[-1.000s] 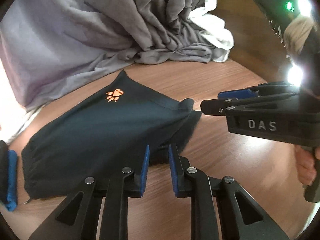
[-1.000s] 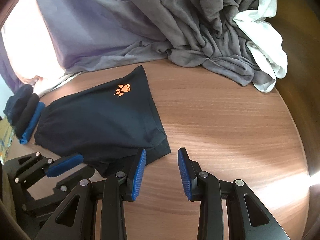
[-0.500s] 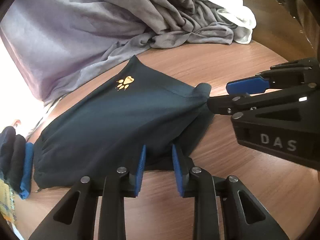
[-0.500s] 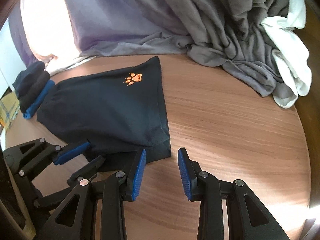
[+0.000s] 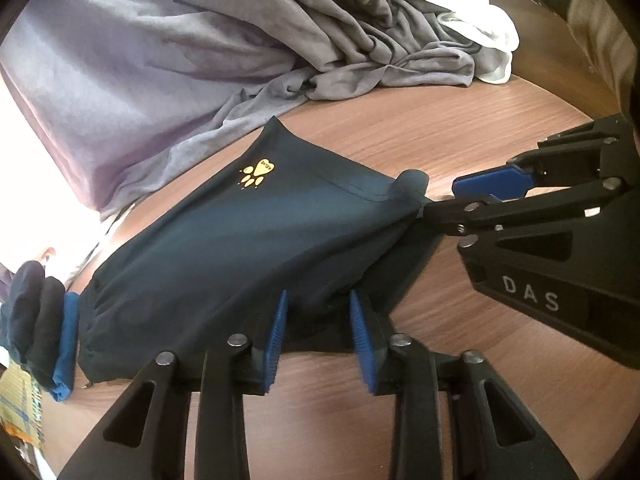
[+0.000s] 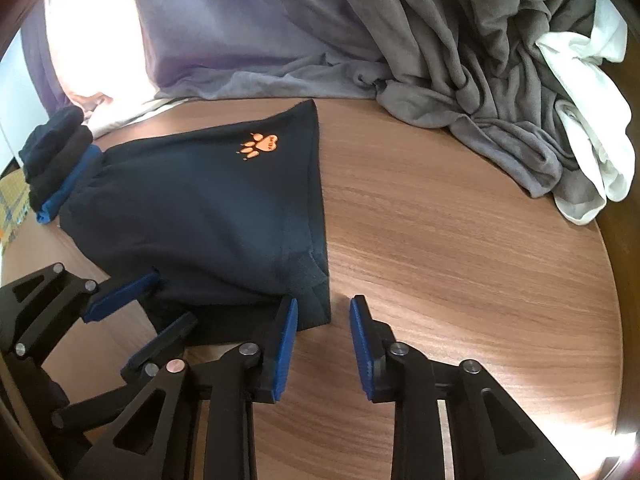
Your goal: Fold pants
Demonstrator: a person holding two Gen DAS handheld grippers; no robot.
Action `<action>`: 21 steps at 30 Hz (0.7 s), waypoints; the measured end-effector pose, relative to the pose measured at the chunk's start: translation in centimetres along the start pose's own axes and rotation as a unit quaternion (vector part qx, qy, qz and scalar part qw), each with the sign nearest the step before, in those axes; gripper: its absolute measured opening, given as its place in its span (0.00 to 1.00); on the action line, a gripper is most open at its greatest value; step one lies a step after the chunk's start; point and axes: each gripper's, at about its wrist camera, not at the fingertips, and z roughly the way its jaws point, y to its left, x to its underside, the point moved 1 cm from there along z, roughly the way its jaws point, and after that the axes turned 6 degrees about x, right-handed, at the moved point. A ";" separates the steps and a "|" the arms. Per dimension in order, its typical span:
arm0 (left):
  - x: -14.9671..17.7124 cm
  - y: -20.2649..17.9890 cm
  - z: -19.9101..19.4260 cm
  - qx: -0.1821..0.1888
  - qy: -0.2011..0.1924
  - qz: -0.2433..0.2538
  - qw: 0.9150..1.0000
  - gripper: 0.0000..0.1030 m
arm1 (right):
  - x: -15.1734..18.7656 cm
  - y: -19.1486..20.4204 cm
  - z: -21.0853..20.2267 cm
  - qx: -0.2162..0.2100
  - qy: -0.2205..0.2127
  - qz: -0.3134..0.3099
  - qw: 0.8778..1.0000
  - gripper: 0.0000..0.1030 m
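Dark navy pants (image 5: pixel 224 252) with an orange paw print (image 5: pixel 256 170) lie folded on the round wooden table (image 5: pixel 420 136); they also show in the right wrist view (image 6: pixel 208 216). My left gripper (image 5: pixel 318 320) is open, its blue pads straddling the pants' near edge. My right gripper (image 6: pixel 323 324) is open at the pants' near right corner, its left pad touching the hem. In the left wrist view the right gripper (image 5: pixel 472 196) sits at that raised corner.
A heap of grey and lavender cloth (image 6: pixel 320 28) with a white garment (image 6: pixel 588 92) fills the table's far side. A stack of folded dark and blue clothes (image 6: pixel 56 160) sits at the left, next to the pants' waistband.
Both grippers have moved forward onto the pants' near edge. The corner by the right gripper has lifted and bunched slightly. Both stay open.
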 end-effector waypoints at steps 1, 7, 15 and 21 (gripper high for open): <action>0.1 0.2 0.0 0.003 0.001 -0.004 1.000 0.23 | 0.1 0.0 0.1 -0.001 0.002 0.000 1.000 0.23; 1.0 1.1 -1.6 0.000 0.001 0.004 1.000 0.17 | 0.3 0.0 0.0 0.009 -0.001 -0.003 1.000 0.23; 1.6 0.2 -2.0 0.008 0.010 0.041 0.999 0.18 | 0.2 -0.4 0.0 0.031 -0.001 0.004 1.000 0.23; 1.9 0.0 -1.7 0.010 0.019 0.047 0.999 0.19 | 0.1 -1.4 -1.5 0.053 -0.008 0.036 0.998 0.23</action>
